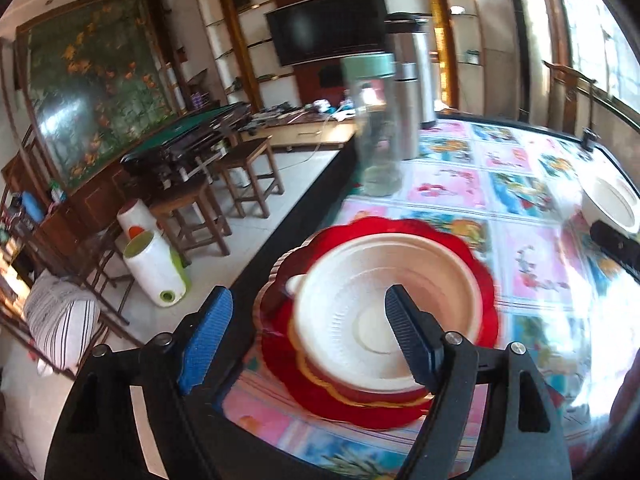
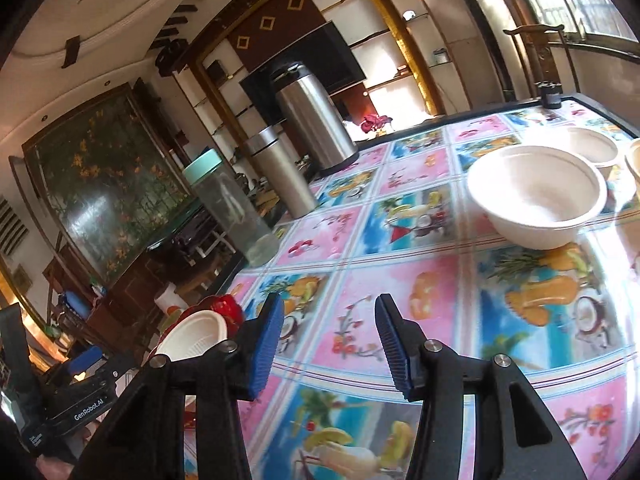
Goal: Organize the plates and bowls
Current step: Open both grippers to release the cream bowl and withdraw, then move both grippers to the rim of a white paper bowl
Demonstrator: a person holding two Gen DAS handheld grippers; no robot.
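A white bowl [image 1: 360, 320] sits on a stack of red scalloped plates [image 1: 460, 256] close to the table's left edge. My left gripper [image 1: 308, 334] is open just above it. Its right finger [image 1: 408, 336] is over the bowl's inside and its left finger [image 1: 208, 332] is outside the rim. The same bowl [image 2: 196, 336] and red plates [image 2: 224, 304] show at the lower left of the right wrist view. My right gripper [image 2: 330, 346] is open and holds nothing over the tablecloth. A larger white bowl [image 2: 536, 196] stands ahead to its right, with another bowl [image 2: 588, 146] behind it.
On the table [image 2: 400, 280] with its fruit-print cloth, a clear jar with a mint lid [image 2: 228, 208], a steel tumbler [image 2: 280, 172] and a steel pump flask [image 2: 316, 120] stand along the far left. The left edge drops to a floor with wooden stools [image 1: 244, 172].
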